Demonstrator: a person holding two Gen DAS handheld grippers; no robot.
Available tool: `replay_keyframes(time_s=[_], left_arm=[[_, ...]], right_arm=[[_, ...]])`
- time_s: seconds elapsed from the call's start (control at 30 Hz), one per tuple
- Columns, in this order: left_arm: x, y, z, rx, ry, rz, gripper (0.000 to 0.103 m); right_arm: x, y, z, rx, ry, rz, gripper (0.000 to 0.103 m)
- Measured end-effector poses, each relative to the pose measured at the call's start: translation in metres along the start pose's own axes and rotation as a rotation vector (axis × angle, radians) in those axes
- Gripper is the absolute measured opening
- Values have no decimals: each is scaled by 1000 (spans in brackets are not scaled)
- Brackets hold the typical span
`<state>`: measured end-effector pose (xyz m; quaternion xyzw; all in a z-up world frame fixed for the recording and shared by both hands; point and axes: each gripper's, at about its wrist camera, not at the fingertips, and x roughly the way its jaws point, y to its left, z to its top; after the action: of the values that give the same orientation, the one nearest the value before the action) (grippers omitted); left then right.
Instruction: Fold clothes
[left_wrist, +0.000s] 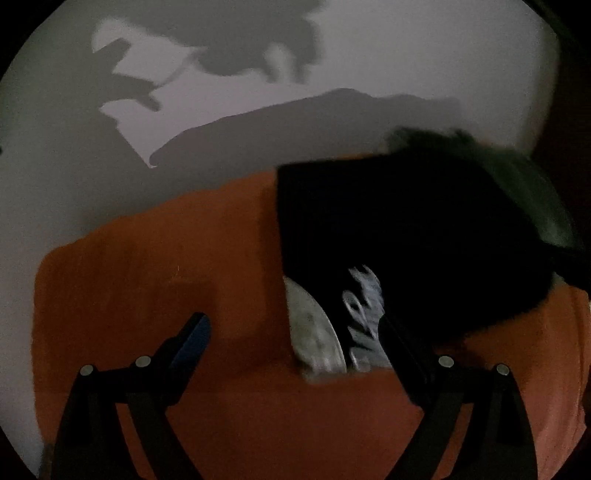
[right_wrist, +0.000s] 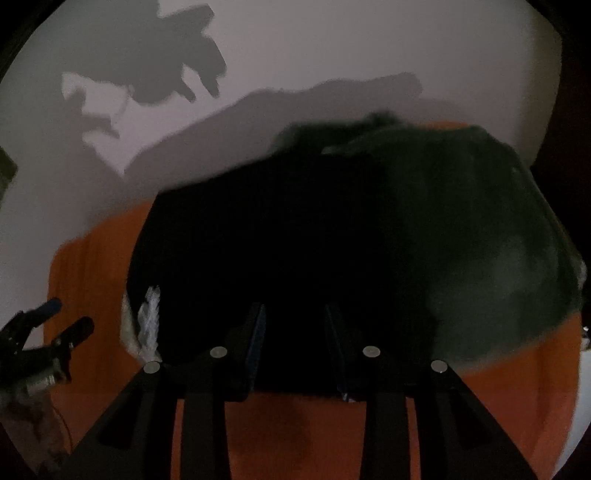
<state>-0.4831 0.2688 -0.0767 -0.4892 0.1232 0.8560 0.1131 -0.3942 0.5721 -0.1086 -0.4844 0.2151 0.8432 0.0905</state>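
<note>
The left gripper (left_wrist: 295, 339) is seen with its jaws spread wide and nothing between them, above an orange cloth (left_wrist: 147, 280). The right gripper (right_wrist: 293, 343) is held with its jaws narrowed over the near edge of a black garment (right_wrist: 277, 236); because black fabric and black fingers merge in the dim light, it cannot be told whether the edge is pinched.

The black garment, bearing white lettering (left_wrist: 364, 314) and a pale inner patch (left_wrist: 314, 332), is lying on the orange cloth, which is spread over a pale surface (left_wrist: 406, 55). A dark green garment (right_wrist: 480, 240) is bunched against its right side.

Judged from this, a fold of the black garment is in hand. It would be done well if the near edge were gripped at both corners, lifted evenly, and laid flat over the far edge, with the green garment kept clear.
</note>
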Motion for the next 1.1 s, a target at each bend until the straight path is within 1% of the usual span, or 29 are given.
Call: replay_keyframes(time_s=[0.03, 0.1, 0.13, 0.17, 0.23, 0.3, 0.37, 0.4, 0.43, 0.53, 0.6, 0.7, 0.77, 0.8, 0.83, 0.93, 1.0, 1.1], left_arm=[[-10, -2, -7, 0, 11, -20, 93], [-24, 3, -17, -75, 31, -95, 94], [-30, 6, -21, -121, 42, -136, 94], [-33, 8, -24, -137, 62, -161, 94], [-54, 9, -34, -112, 61, -149, 94], [-86, 14, -43, -110, 29, -113, 94], [-116, 25, -54, -156, 10, -118, 97], [-131, 31, -60, -182, 2, -125, 103], [-143, 35, -66, -193, 0, -128, 103], [-182, 41, -84, -169, -12, -78, 103], [-218, 41, -100, -145, -40, -30, 102], [-270, 44, -124, -141, -52, 5, 103], [-299, 42, -140, -149, -51, -10, 103], [-321, 46, -149, -158, -52, -13, 103], [-340, 45, -160, -165, -52, -12, 103], [-380, 32, -196, -168, -65, -26, 103], [-392, 20, -216, -156, -79, -28, 103], [-381, 2, -231, -117, -98, 19, 103]], right_arm=[[-6, 10, -5, -2, 26, -4, 32], [-21, 33, -12, -7, 58, -9, 48], [-31, 44, -17, -14, 67, -17, 65], [-42, 55, -21, -24, 73, -21, 70], [-62, 75, -27, -51, 59, -24, 70], [-87, 95, -38, -79, 34, -34, 73], [-112, 110, -50, -83, 13, -44, 83], [-122, 115, -54, -77, 3, -53, 85], [-134, 121, -60, -74, -5, -63, 87], [-177, 141, -87, -83, -6, -74, 88], [-206, 153, -107, -91, -4, -71, 90], [-257, 162, -141, -89, -7, -64, 96], [-288, 163, -166, -77, -7, -56, 98], [-307, 162, -181, -67, -16, -56, 99], [-322, 160, -195, -60, -23, -54, 102], [-354, 153, -232, -65, -40, -7, 103], [-363, 146, -248, -86, -53, 11, 103], [-360, 134, -258, -109, -66, -1, 103]])
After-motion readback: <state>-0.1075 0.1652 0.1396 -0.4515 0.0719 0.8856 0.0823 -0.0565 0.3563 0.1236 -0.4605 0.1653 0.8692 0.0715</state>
